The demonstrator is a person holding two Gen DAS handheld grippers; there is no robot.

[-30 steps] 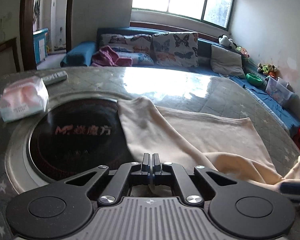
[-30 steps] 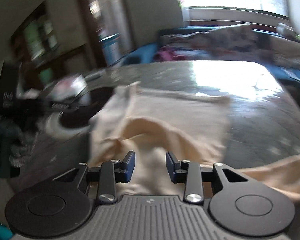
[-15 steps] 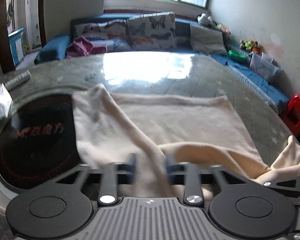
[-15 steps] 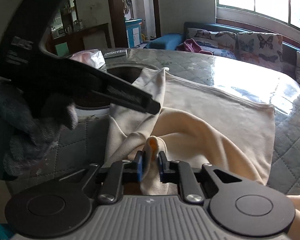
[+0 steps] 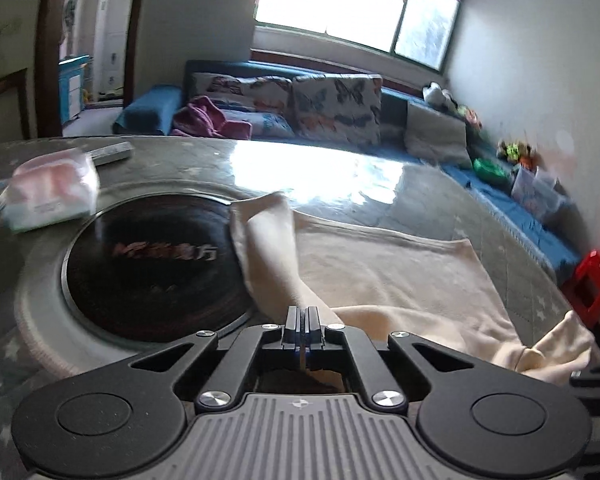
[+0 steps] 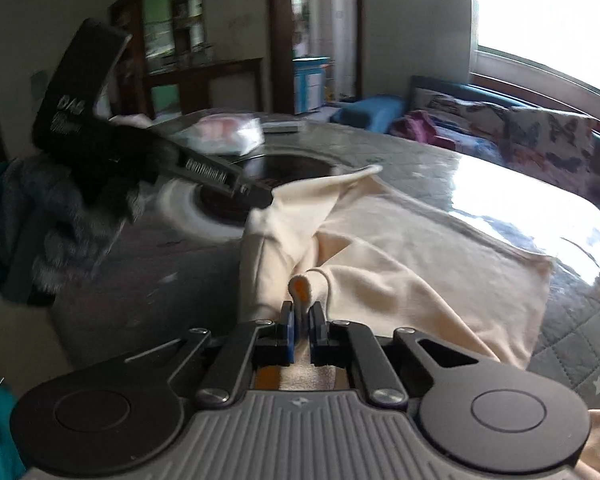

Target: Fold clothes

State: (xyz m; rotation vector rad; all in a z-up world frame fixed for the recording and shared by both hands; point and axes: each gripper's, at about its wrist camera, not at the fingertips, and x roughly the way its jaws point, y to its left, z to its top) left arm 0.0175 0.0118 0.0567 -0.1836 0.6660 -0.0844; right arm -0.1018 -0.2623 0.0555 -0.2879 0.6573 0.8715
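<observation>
One cream garment (image 5: 384, 264) on the worktop (image 5: 380, 176), two tongs (image 5: 302, 322) (image 6: 302, 322), one tissue pack (image 5: 52, 196), one remote (image 5: 112, 152), two butterfly cushions (image 5: 336, 108), one red stool (image 5: 592, 284).

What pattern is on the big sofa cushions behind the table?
Butterflies, printed on pale fabric: the two sofa cushions show it best in the left wrist view.

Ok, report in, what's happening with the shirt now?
Left gripper shut on cream garment. Right gripper shut on it too. Tissue pack clear.
</observation>
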